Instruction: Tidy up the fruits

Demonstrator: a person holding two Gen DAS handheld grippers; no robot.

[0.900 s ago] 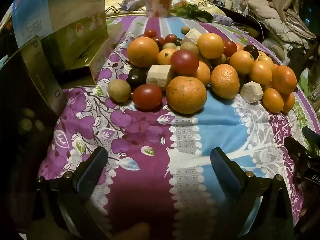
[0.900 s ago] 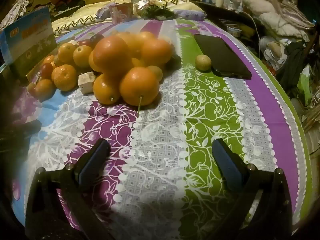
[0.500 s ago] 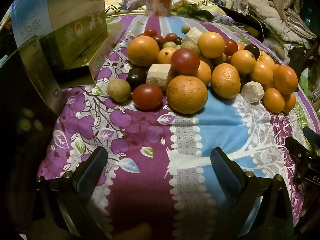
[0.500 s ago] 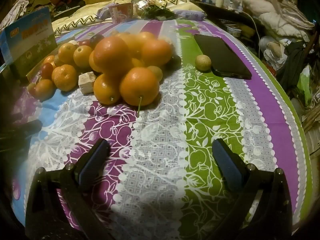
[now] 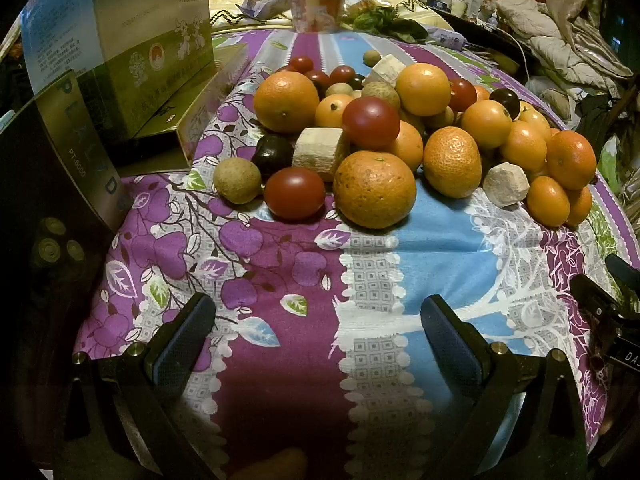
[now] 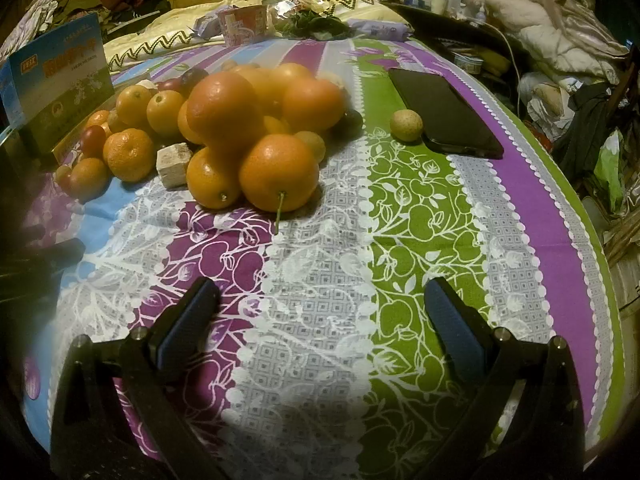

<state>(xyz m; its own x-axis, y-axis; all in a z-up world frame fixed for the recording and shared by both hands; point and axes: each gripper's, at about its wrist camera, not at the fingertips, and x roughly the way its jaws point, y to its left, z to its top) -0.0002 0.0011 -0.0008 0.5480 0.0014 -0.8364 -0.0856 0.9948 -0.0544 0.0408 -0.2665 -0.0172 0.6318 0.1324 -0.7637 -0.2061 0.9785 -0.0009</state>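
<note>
Both grippers, the left gripper (image 5: 318,332) and the right gripper (image 6: 320,312), are hanging with jaws spread wide and empty above the patterned cloth (image 5: 372,280), presumably sizing up the unsorted fruit pile (image 5: 400,132) heaped just beyond, while a lone longan (image 6: 406,125) is sitting apart beside the phone (image 6: 444,116).

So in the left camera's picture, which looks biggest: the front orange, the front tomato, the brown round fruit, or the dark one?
1. Front orange
2. Front tomato
3. Brown round fruit and dark fruit: look alike, the dark one partly hidden, so unranked.
</note>
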